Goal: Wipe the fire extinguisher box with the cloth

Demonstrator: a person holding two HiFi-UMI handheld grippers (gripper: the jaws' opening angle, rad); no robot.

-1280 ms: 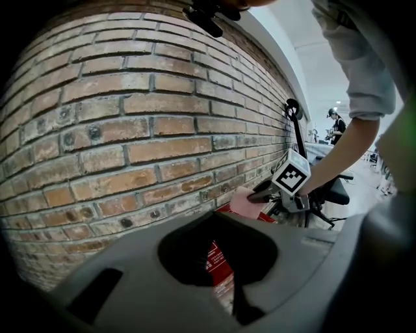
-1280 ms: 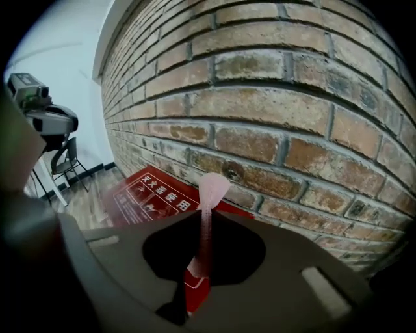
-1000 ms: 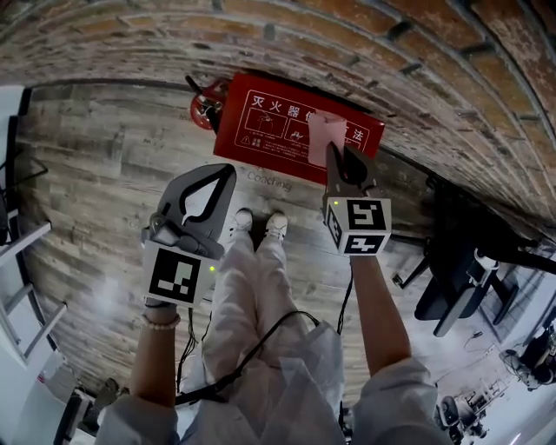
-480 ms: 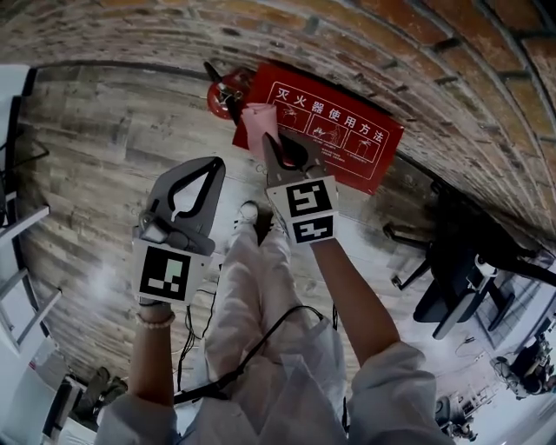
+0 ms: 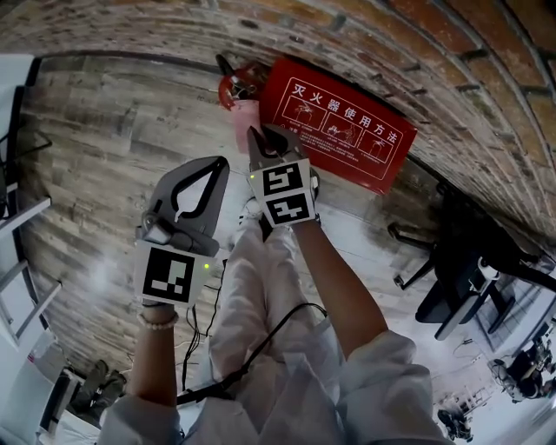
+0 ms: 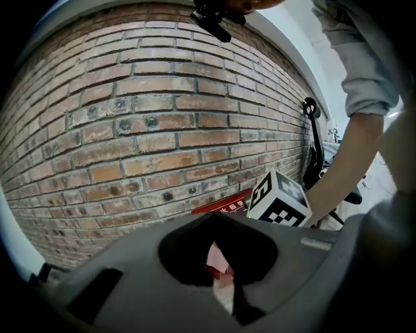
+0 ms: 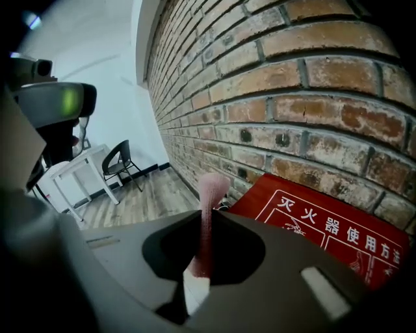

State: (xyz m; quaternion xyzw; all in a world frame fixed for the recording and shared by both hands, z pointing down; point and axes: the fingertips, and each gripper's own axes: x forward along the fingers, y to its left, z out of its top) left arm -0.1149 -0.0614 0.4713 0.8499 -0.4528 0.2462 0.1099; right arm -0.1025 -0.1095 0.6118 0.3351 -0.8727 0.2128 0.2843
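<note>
1. Brick wall [image 5: 130,26] backs a plank floor [image 5: 95,148]; at 10 o'clock the left gripper [image 5: 219,165] idles, fingers clenched on nothing.
2. At 12 o'clock the right gripper [image 5: 263,139], fingers grasping the pink cloth [image 5: 246,122], has swept leftward.
3. At 1 o'clock the fire extinguisher box [image 5: 347,117] has the cloth just beside its left edge; one pass looks complete.

Both forearms outstretched, left tool [image 5: 221,163] jaws together, right tool [image 5: 257,137] clamped on cloth [image 5: 245,118].
</note>
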